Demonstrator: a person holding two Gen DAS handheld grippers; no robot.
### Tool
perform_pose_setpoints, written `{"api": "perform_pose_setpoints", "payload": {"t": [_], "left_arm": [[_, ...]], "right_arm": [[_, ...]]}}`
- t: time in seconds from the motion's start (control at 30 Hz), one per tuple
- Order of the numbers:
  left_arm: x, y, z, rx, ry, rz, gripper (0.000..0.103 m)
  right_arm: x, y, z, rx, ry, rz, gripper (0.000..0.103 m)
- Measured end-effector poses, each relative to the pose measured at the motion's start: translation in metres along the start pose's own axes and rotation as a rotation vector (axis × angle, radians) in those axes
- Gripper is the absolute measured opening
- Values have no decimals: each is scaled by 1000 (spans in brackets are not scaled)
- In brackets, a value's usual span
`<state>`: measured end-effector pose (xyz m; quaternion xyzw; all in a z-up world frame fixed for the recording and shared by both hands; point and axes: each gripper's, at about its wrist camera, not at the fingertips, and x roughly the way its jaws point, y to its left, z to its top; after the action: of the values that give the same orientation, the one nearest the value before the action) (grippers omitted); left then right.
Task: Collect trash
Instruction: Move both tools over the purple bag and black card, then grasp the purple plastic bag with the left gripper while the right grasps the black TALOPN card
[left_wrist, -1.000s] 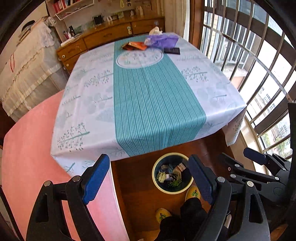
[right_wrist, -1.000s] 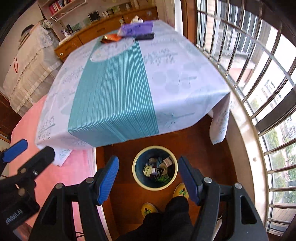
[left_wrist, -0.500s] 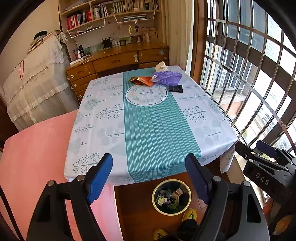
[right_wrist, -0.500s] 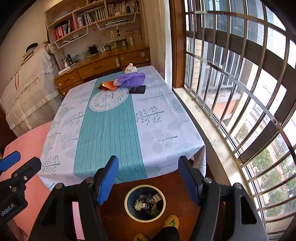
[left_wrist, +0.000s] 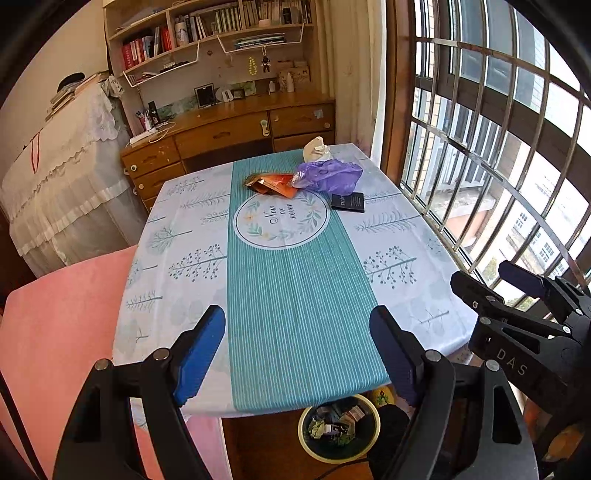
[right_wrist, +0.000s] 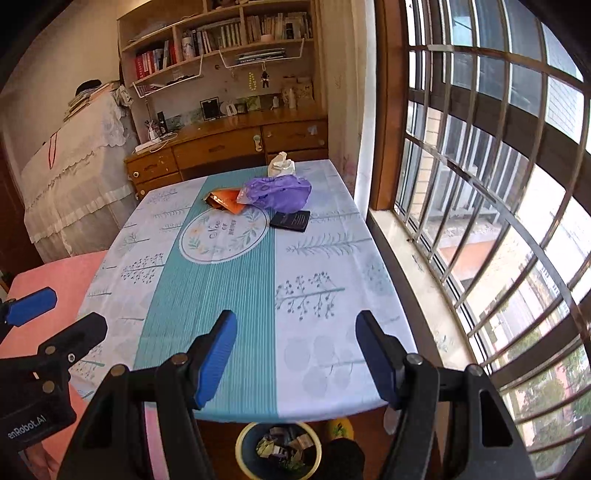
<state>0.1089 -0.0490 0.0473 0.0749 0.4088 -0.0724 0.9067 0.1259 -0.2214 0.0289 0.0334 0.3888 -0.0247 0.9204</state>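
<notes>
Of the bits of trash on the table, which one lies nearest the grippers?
The flat black packet; it lies on the near side of the purple bag, orange wrapper and white wad.

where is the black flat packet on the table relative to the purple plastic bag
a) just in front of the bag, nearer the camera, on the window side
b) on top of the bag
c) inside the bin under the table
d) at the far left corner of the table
a: the black flat packet lies flat on the cloth just in front of the purple plastic bag, towards the window.
</notes>
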Motion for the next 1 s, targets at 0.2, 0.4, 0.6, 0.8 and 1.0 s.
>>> {"api": "perform_pose_setpoints", "payload": {"t": [0.2, 0.4, 0.6, 0.8, 1.0], "left_arm": [[84, -33, 66, -43, 114, 12, 79], [171, -57, 135, -57, 194, 58, 79], [250, -70, 186, -23, 249, 128, 79], [317, -82, 216, 123, 312, 196, 79], [358, -96, 236, 189, 337, 177, 79]], "right_arm": [[83, -25, 59, -134, 107, 102, 67], [172, -70, 89, -108, 265, 195, 65], [234, -100, 118, -50, 323, 235, 64], [275, -107, 140, -33, 338, 269, 64], [296, -108, 150, -36, 353, 299, 64]]}}
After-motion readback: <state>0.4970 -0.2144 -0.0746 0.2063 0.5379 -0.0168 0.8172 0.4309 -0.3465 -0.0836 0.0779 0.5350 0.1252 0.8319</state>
